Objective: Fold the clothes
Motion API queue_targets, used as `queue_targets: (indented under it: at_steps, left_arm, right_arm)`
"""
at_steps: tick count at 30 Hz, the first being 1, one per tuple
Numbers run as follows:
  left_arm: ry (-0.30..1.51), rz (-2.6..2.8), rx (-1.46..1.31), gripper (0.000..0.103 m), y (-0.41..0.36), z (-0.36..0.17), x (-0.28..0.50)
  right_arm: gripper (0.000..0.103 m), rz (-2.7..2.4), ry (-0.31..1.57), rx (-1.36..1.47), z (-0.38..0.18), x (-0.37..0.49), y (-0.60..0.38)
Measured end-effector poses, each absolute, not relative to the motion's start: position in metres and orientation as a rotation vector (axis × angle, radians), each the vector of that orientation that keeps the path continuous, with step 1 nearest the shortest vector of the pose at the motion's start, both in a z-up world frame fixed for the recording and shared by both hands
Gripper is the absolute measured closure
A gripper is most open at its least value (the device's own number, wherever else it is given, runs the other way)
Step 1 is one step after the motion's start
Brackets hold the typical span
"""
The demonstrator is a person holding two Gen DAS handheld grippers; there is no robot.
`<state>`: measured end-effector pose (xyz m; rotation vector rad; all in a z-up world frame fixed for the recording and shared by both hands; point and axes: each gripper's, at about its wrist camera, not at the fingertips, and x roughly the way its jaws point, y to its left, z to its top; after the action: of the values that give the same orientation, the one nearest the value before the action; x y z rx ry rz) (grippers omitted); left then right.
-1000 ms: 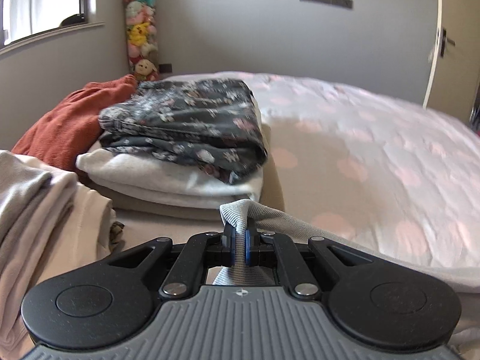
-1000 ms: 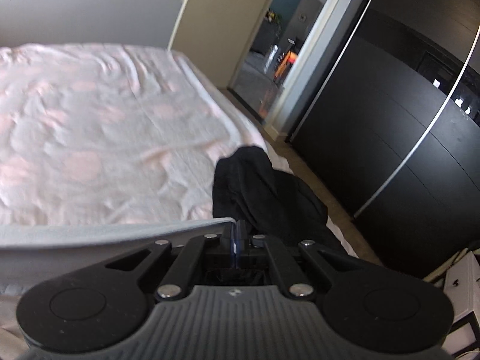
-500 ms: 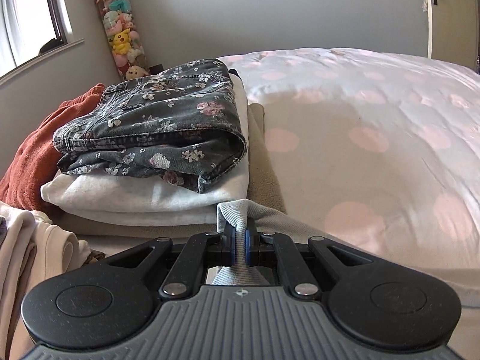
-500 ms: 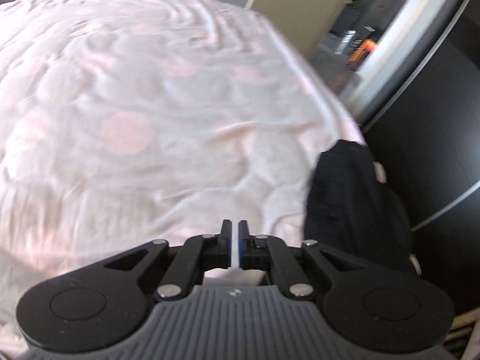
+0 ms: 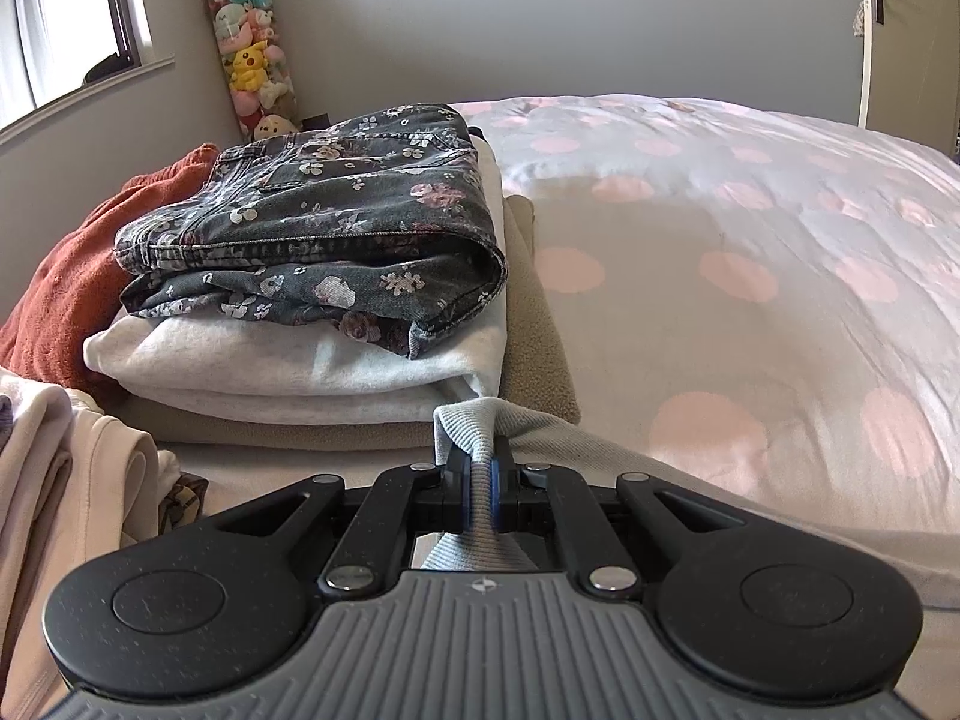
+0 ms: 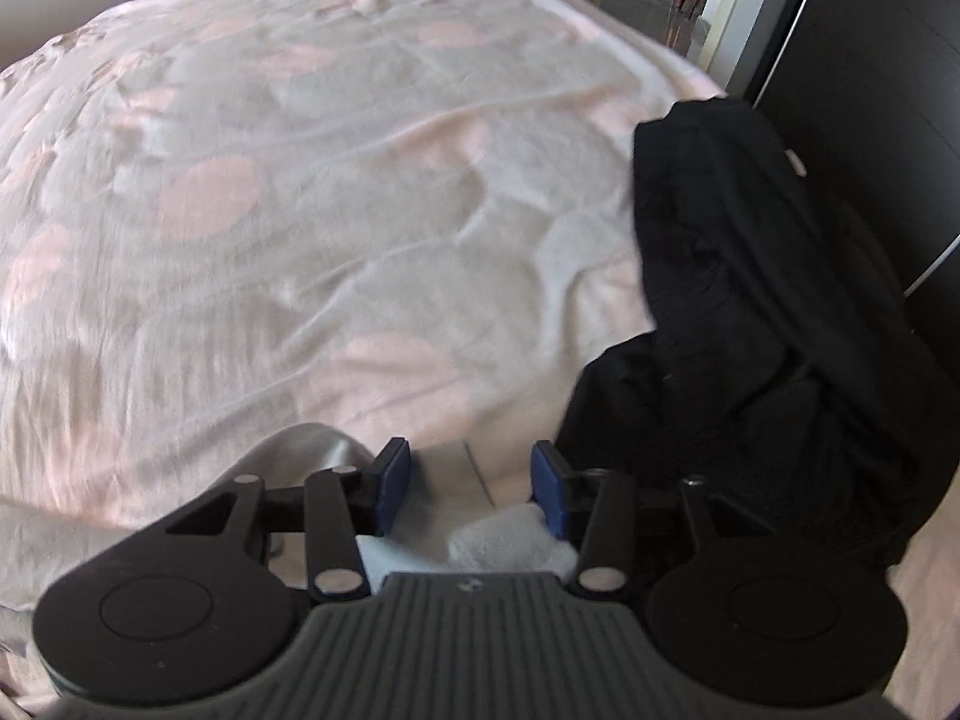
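Note:
My left gripper (image 5: 479,495) is shut on a corner of a light grey ribbed garment (image 5: 576,444), which trails off to the right over the bed. It sits just in front of a pile of folded clothes topped by floral dark jeans (image 5: 336,228). In the right wrist view my right gripper (image 6: 471,480) is low over the bed and its jaws are opening. The blue pads (image 6: 396,477) stand apart. Pale grey cloth (image 6: 510,540) lies loose under and between them, not pressed.
The bed has a pink-dotted cover (image 5: 750,252). A rust-red garment (image 5: 72,282) and cream folded clothes (image 5: 54,480) lie left of the pile. A black garment (image 6: 768,312) is heaped at the bed's right edge beside a dark wardrobe (image 6: 870,60). Plush toys (image 5: 252,54) hang in the corner.
My right gripper has tipped down toward the bed, let go of the grey cloth and spread its jaws. My left gripper sank and neared the folded pile, still shut on the cloth.

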<state>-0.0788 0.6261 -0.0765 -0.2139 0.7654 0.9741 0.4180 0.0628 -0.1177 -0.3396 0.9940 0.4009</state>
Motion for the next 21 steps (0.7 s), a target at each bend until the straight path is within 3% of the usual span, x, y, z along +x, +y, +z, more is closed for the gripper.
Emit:
queue_targets:
  at_steps: [1, 2, 12, 21]
  left_arm:
    - [0.766, 0.977, -0.216, 0.099, 0.625, -0.076, -0.080]
    - [0.762, 0.980, -0.221, 0.099, 0.624, -0.075, -0.082]
    - [0.715, 0.982, -0.225, 0.099, 0.617, -0.062, -0.094]
    - [0.679, 0.977, -0.123, 0.099, 0.627, -0.067, -0.052]
  right_arm:
    - [0.076, 0.409, 0.996, -0.343, -0.119, 0.415, 0.066]
    - [0.096, 0.416, 0.996, -0.349, -0.121, 0.413, 0.070]
    - [0.098, 0.267, 0.853, -0.380, -0.072, 0.414, 0.050]
    - [0.098, 0.184, 0.745, -0.479, -0.071, 0.477, 0.109]
